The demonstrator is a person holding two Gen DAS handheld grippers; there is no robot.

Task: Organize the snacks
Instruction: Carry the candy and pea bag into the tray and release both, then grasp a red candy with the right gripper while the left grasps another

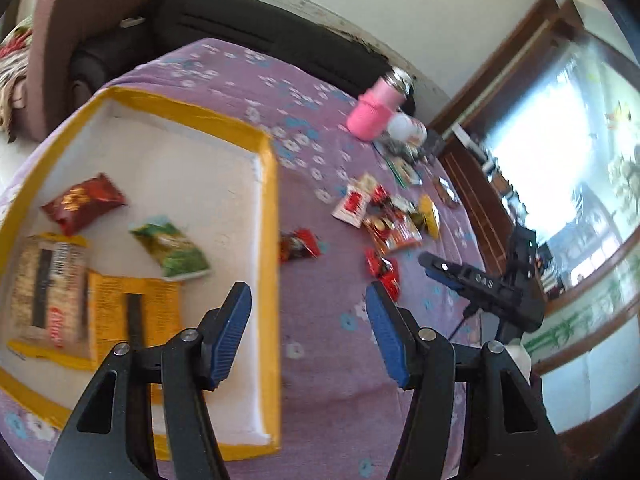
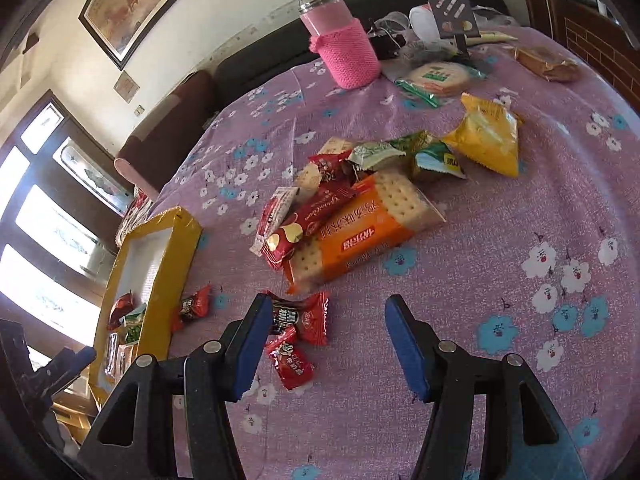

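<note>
A yellow-rimmed white tray (image 1: 269, 208) lies on the purple flowered cloth and holds a red packet (image 1: 82, 204), a green packet (image 1: 172, 246) and two flat cracker packs (image 1: 132, 312). My left gripper (image 1: 308, 320) is open and empty over the tray's right rim. My right gripper (image 2: 326, 340) is open and empty above two small red candies (image 2: 298, 316). Beyond them a pile holds an orange cracker pack (image 2: 360, 232), a red packet (image 2: 312, 216), a green packet (image 2: 412, 152) and a yellow packet (image 2: 486, 136). The tray also shows in the right wrist view (image 2: 160, 272).
A pink-sleeved jar (image 2: 344, 40) stands at the far side of the table with a round biscuit pack (image 2: 436, 76) and clutter beside it. A lone red candy (image 2: 194, 308) lies by the tray. A dark sofa (image 1: 240, 28) is behind the table.
</note>
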